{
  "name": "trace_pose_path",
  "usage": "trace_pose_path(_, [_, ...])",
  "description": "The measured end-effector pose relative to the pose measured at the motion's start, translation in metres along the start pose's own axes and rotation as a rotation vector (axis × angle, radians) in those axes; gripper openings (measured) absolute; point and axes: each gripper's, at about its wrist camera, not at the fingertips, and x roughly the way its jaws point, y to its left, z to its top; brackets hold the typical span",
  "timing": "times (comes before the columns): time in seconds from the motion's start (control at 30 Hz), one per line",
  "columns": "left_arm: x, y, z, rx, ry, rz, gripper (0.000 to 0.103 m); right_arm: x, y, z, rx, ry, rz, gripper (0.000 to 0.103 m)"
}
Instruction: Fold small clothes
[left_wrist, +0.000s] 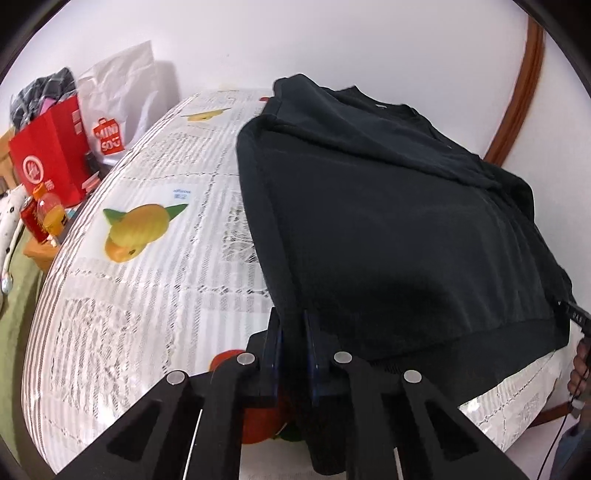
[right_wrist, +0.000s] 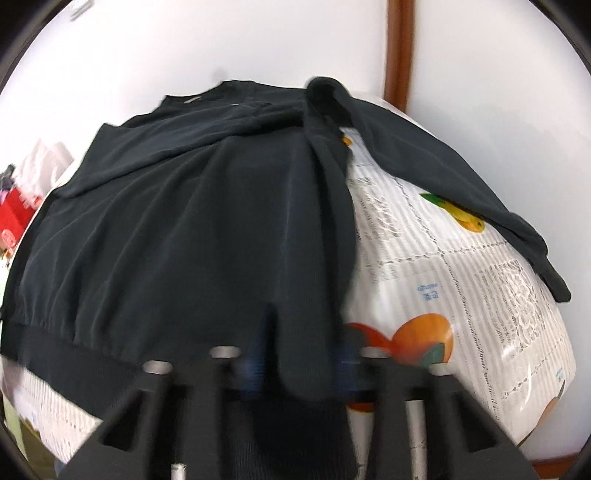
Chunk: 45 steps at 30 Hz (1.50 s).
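Both sets of fingers are gripping the black sweatshirt (left_wrist: 388, 206) hem: left gripper (left_wrist: 295, 332), right gripper (right_wrist: 303, 354). Ahead, it is lying on the tabletop (left_wrist: 147, 295); its loose sleeve (right_wrist: 461, 192) risks dragging askew.

We see one black sweatshirt (left_wrist: 388, 206) with long sleeves, spread on the desk (left_wrist: 147, 240) with its collar far from us and its ribbed hem (right_wrist: 74, 354) near. The body lies mostly flat, with soft wrinkles. One sleeve (right_wrist: 461, 184) stretches out to the right over the desk cloth. Both near hem corners are lifted off the desk.
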Motion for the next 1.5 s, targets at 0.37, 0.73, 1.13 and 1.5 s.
trace_pose_path(0.37, [-0.021,0.013,-0.02,-0.008,0.006,-0.028,0.007,-0.022,0.021,-0.007,-0.118,-0.014,-0.004,0.012])
trace_pose_path(0.73, [-0.023,0.018,0.008,-0.017,-0.025,-0.001,0.028,-0.045,0.028,0.049,-0.135,-0.114,-0.028,0.051])
trace_pose_path(1.13, [0.001,0.016,0.091,0.023,-0.099,0.073,0.041,0.034,0.129,0.19,-0.271,-0.147,0.067,0.056])
trace_pose_path(1.5, [0.059,0.021,0.135,0.02,-0.059,0.124,0.041,0.165,0.051,0.244,-0.071,0.086,-0.086,0.058])
